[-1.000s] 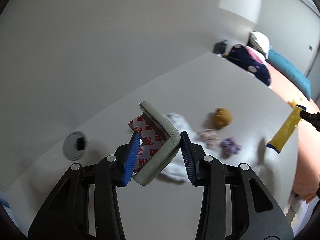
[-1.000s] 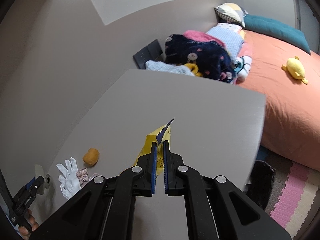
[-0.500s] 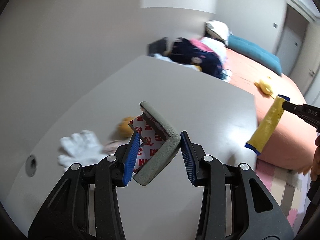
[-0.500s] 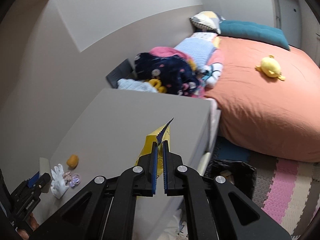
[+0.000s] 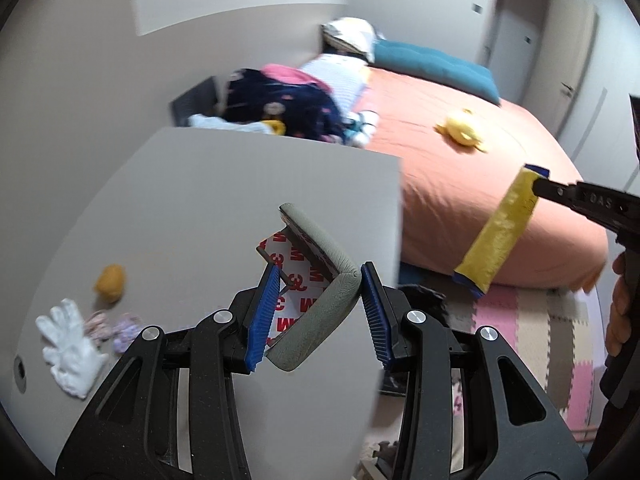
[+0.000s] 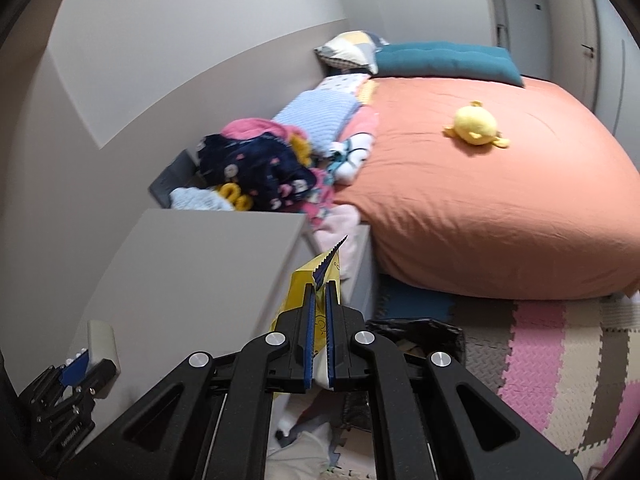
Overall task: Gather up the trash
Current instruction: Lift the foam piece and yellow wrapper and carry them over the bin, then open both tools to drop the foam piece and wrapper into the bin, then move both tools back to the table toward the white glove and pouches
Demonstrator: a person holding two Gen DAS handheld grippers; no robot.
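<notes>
Trash is riding in both grippers: the left gripper [image 5: 316, 312] is clamping a grey corner guard [image 5: 320, 296] (3M backing showing) over the bench [image 5: 200, 208] edge, while the right gripper [image 6: 318, 312] is pinching a yellow wrapper [image 6: 298, 292] above a black bin [image 6: 416, 332]. Beyond, a glove [image 5: 70, 346] is lying on the bench.

Both cameras sit just behind their own jaws and look forward and steeply down along them. The left wrist view hangs close above the grey worktop [image 5: 208, 208], facing across it toward the bed [image 5: 460, 168]. The right wrist view looks from beyond the worktop's [image 6: 208, 264] edge, over the foam floor mats [image 6: 560, 352], toward the same bed [image 6: 480, 200]. Both views share the worktop, the bed, the yellow plush toy [image 5: 460, 130] [image 6: 476, 124] and the clothes pile [image 5: 280, 100] [image 6: 256, 164].
</notes>
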